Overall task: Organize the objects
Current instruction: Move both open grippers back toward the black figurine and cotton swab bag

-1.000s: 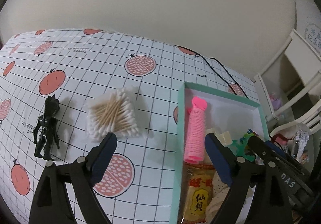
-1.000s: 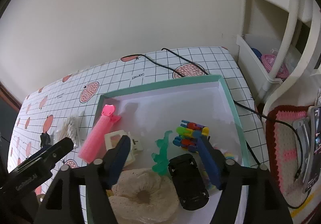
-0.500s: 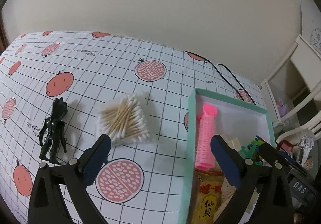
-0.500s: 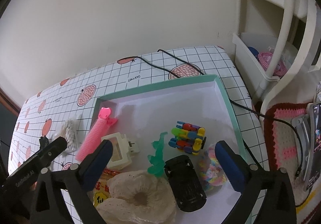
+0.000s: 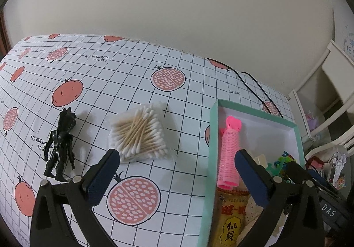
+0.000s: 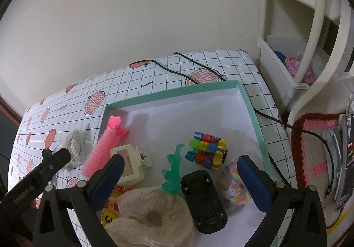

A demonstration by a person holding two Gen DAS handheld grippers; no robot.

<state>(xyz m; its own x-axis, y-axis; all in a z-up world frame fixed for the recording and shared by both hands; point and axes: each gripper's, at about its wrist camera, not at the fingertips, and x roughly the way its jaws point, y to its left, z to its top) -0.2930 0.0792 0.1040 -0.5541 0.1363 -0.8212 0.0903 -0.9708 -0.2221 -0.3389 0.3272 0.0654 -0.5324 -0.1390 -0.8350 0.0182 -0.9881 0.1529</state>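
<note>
1. Nearest in each wrist view, the left gripper (image 5: 177,159) and the right gripper (image 6: 180,164) tilt steeply down toward the worktop (image 5: 132,65); both sets of jaws stand wide apart with nothing between the pads. The left jaws are opening.
2. Below the right gripper sits a cream perforated ring-shaped item (image 6: 152,216), partly over a yellow snack packet (image 5: 230,218), at the near end of the teal-rimmed box (image 6: 172,92).
3. Just beside that, a black toy car (image 6: 203,198) lies upside down, wheels up, and to its right a bag of pastel pieces (image 6: 234,187) lies by the right finger.
4. Slightly further in the box are a green translucent figure (image 6: 173,171), a cream square-framed item (image 6: 129,164) and a multicoloured block toy (image 6: 208,150).
5. Along the box's left wall lies a pink hair roller (image 5: 229,154), its clip end pointing to the far side.
6. Outside the box, on the grid-patterned worktop ahead of the left gripper, a bag of cotton swabs (image 5: 140,133) lies flat, and left of it a black figurine (image 5: 60,147) lies on its back, apart from the swabs.
7. Farthest, the white floor at the far end of the box is bare, and a black cable (image 6: 192,70) crosses the worktop behind it.
</note>
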